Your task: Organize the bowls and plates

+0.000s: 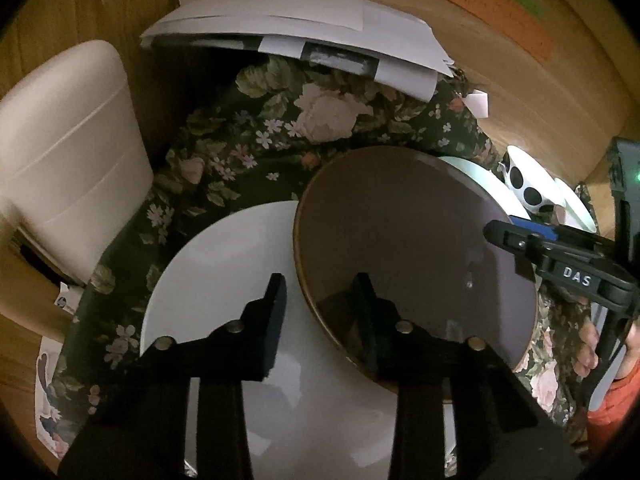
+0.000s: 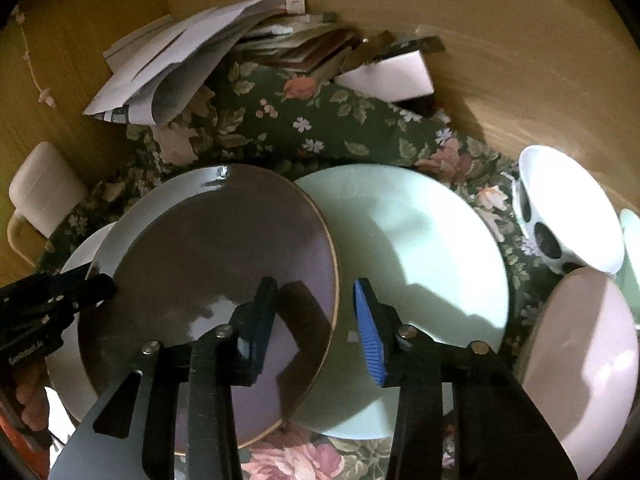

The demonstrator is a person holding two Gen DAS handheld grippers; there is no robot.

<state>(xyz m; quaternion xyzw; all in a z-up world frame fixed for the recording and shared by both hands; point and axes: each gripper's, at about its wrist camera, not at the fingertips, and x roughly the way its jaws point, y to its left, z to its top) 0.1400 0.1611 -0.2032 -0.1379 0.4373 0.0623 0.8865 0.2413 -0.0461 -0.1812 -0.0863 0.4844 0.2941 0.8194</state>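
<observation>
A brown plate with a gold rim (image 1: 416, 248) (image 2: 216, 280) is raised between a white plate (image 1: 224, 272) (image 2: 76, 248) on its left and a pale green plate (image 2: 416, 264) (image 1: 484, 180) on its right. My left gripper (image 1: 320, 300) is open, its jaws either side of the brown plate's left rim. My right gripper (image 2: 316, 320) is open, its jaws either side of the brown plate's right rim; it also shows in the left wrist view (image 1: 516, 248). A white bowl with black dots (image 2: 568, 216) (image 1: 528, 184) and a pinkish plate (image 2: 580, 352) lie at the right.
Everything rests on a dark floral cloth (image 1: 248, 148) (image 2: 328, 128) over a wooden table. Loose papers (image 1: 296, 28) (image 2: 172, 68) lie at the back. A cream chair (image 1: 68, 148) (image 2: 44, 188) stands at the left. A white box (image 2: 392, 72) sits far back.
</observation>
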